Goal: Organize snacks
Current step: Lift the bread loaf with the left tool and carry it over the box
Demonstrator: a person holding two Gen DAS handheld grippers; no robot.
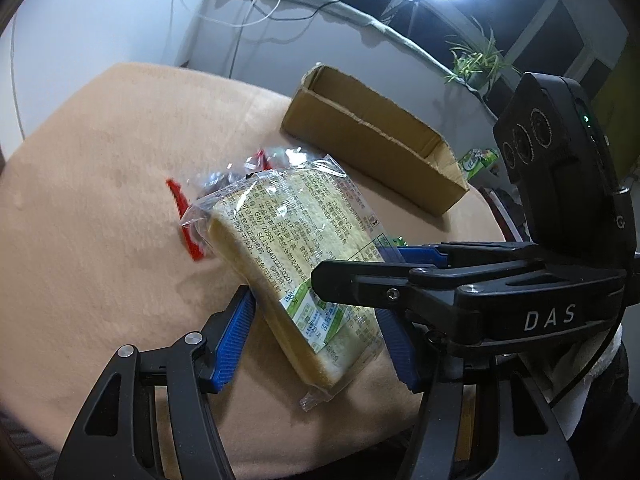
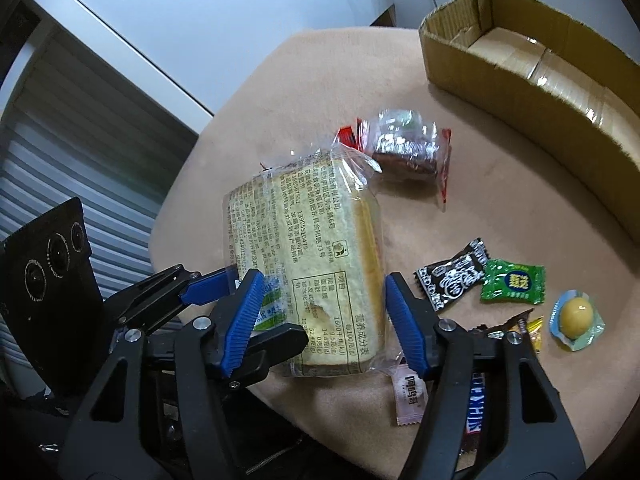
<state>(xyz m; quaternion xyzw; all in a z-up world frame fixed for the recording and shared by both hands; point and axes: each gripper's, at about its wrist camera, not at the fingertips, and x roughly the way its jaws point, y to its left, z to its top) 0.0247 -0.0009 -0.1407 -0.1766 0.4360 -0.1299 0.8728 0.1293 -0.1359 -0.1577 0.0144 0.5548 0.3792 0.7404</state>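
Although the bagged bread sat between both sets of blue pads, it looked far from secure: it was lifted and tilted above the tan cloth, its sealed tail hanging low. The left gripper straddled its lower half, one pad against the crust side and the other against the wrapper on the far side, jaws about half closed on the loaf. The right gripper crossed it at nearly the same spot; its left pad pressed the printed face, while its right pad stood just beside the crust edge, and I could not tell whether it truly touched. In my judgement the main risk was the soft slices: two grips crowding one end could crush them or let the slick film slide, dropping the pack. The crossed fingers might also knock each other if either hand shifted.

Just beyond the loaf lay a clear packet with red ends, close enough to be swept aside. Small sweets, among them a green candy and a yellow one in a clear cup, lay near the right fingers. The cardboard box stood well apart at the back, so a long carry remained.
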